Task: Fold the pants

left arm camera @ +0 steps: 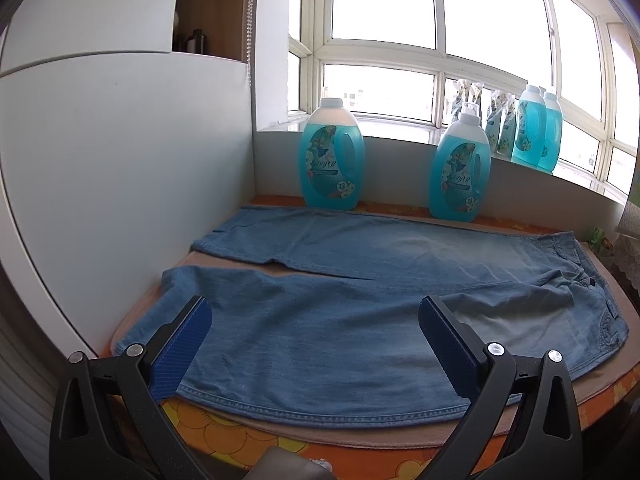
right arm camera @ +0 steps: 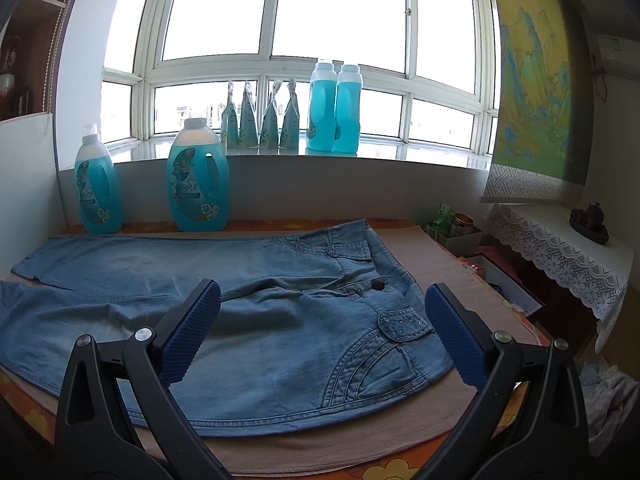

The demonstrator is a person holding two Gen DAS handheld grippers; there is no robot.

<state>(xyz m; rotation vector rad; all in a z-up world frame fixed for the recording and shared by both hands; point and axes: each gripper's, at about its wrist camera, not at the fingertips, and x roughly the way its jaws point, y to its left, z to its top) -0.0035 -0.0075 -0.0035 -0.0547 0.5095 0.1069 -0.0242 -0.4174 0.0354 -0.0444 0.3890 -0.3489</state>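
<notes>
The pants lie flat and unfolded on a beige mat that covers the tabletop. Their long axis runs left to right: the leg ends point to the left, and the waist with its dark button is at the right. The two legs are a little apart near the hems.

The left tongs hover over the near leg, with the jaws wide apart and holding nothing. The right tongs hover over the hip and pocket area, also spread apart and empty. So the left hand is nearer to the hems and the right hand is nearer to the waist; the near edge of the denim lies just below both.

Behind the pants, two blue detergent bottles stand against the low wall under the window.
</notes>
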